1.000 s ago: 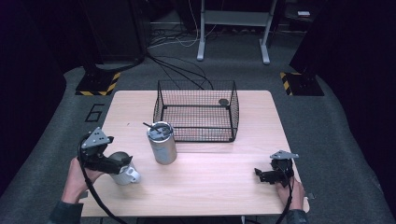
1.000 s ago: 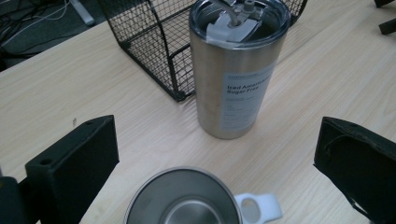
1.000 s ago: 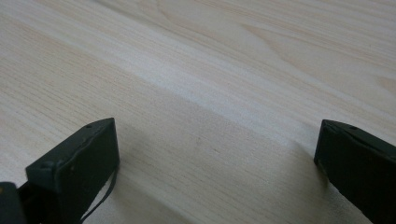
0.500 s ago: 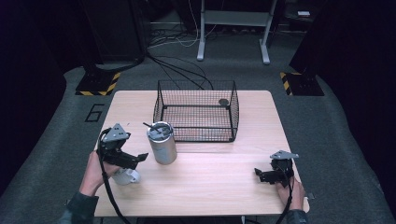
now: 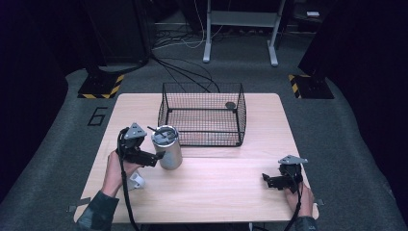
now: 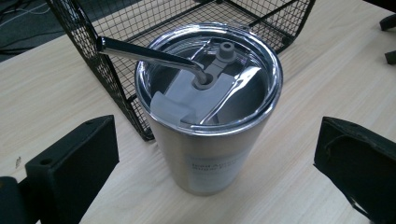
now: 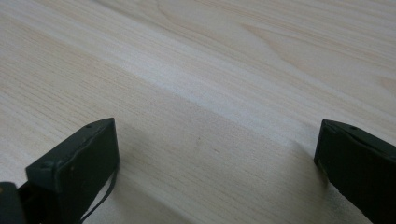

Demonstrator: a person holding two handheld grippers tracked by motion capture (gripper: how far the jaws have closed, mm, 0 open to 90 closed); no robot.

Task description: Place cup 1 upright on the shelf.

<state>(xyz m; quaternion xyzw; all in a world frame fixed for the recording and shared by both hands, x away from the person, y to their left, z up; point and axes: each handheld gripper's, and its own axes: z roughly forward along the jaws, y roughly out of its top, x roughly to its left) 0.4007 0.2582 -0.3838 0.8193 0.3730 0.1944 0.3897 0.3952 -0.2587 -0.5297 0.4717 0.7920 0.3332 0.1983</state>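
Observation:
A steel tumbler [image 5: 167, 147] with a clear lid and a bent metal straw stands upright on the wooden table [image 5: 226, 192], just in front of the black wire basket [image 5: 202, 113]. My left gripper [image 5: 156, 157] is open, its jaws level with the tumbler's left side. In the left gripper view the tumbler [image 6: 212, 116] stands between and beyond the two spread jaws, the left gripper [image 6: 215, 175] touching nothing. My right gripper [image 5: 266, 180] rests low at the table's front right, open, over bare wood [image 7: 210, 93].
A small dark round object [image 5: 230, 105] lies inside the wire basket at its back right. A small white object [image 5: 136, 180] sits on the table under my left forearm. Cables and stand legs are on the floor beyond the table.
My left gripper has moved right and forward from the table's left edge up to the tumbler. The right gripper has stayed put.

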